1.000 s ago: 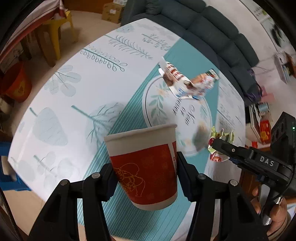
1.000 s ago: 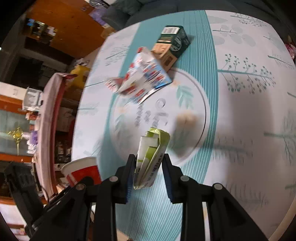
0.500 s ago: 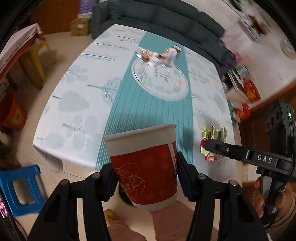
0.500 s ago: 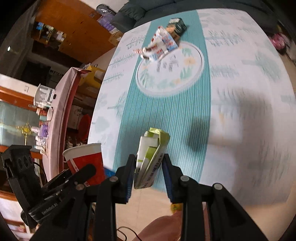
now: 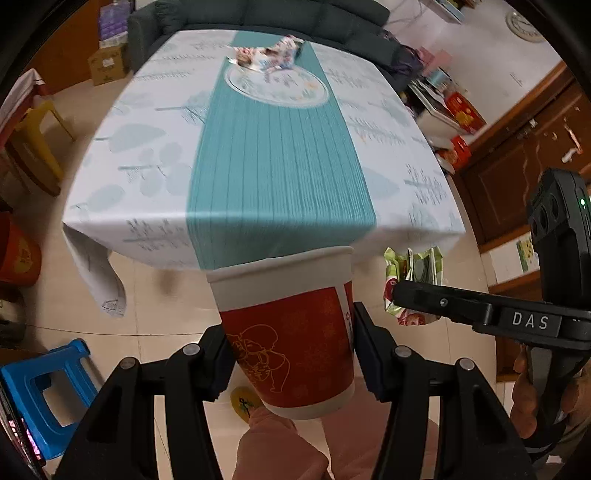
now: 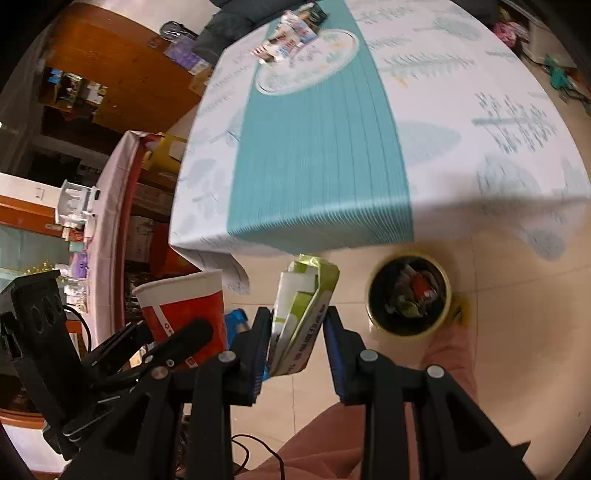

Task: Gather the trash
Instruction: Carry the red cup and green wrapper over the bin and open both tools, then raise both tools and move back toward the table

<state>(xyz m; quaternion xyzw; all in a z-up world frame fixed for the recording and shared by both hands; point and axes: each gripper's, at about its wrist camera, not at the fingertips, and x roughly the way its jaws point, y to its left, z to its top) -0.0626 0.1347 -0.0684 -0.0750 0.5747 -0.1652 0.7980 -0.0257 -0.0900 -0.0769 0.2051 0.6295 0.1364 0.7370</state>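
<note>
My left gripper (image 5: pixel 290 341) is shut on a red and white paper cup (image 5: pixel 286 325), held upright off the near edge of the table. My right gripper (image 6: pixel 297 338) is shut on a flattened green and white carton (image 6: pixel 301 314); that carton (image 5: pixel 412 284) also shows at the right of the left wrist view. A yellow-rimmed trash bin (image 6: pixel 408 293) with rubbish inside stands on the floor, just right of the carton. More trash remains at the far end of the table: a crumpled wrapper (image 5: pixel 264 59) and a dark box (image 6: pixel 314 13) beside it.
The table (image 5: pixel 147 147) wears a white and teal cloth that hangs over its near edge. A blue stool (image 5: pixel 40 391) stands on the floor at the left. A dark sofa (image 5: pixel 280 14) lies beyond the table. The person's pink trouser legs (image 6: pixel 448 354) are below the grippers.
Both grippers have drawn back from over the table's middle to beyond its near edge, still holding the cup and the carton. The trash bin on the floor has come into view.
</note>
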